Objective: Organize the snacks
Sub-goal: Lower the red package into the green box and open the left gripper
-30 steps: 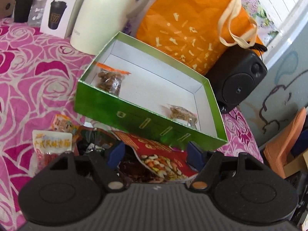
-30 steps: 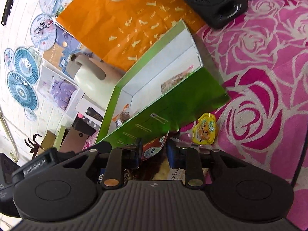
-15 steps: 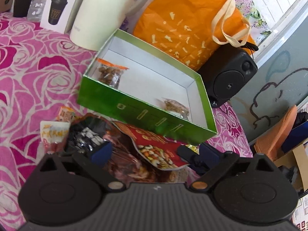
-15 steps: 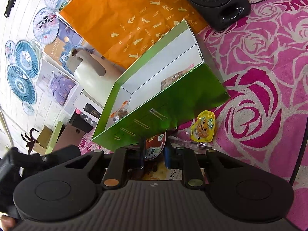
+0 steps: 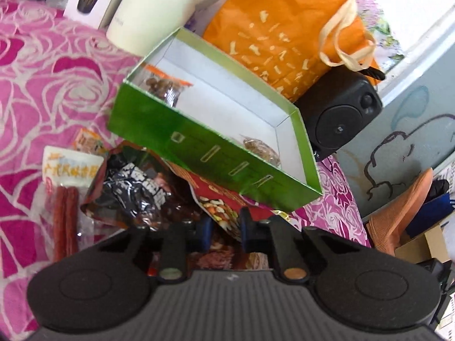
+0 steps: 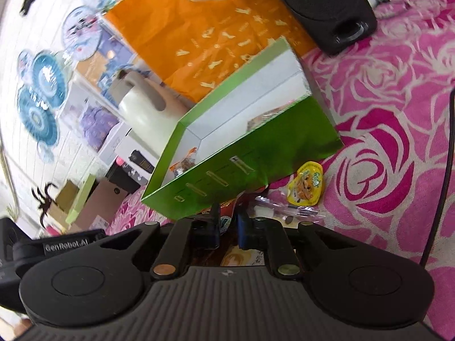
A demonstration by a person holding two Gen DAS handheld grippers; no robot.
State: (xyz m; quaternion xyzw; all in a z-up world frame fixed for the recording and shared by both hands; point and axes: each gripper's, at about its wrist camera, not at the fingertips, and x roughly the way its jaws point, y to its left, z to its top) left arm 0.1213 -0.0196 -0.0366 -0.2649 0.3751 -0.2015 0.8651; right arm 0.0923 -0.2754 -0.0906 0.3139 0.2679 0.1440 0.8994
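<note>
left gripper [image 5: 223, 231] jaws are narrowed on the red mixed-nut bag [image 5: 220, 204]; right gripper [image 6: 227, 228] jaws are near together on the same bag's edge. the green box [image 5: 199, 153] lies just beyond, tilted, its long axis crosswise, 2 small packets inside.

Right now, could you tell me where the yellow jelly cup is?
In the right wrist view, the yellow jelly cup lies on the pink cloth, just right of the green box.
</note>
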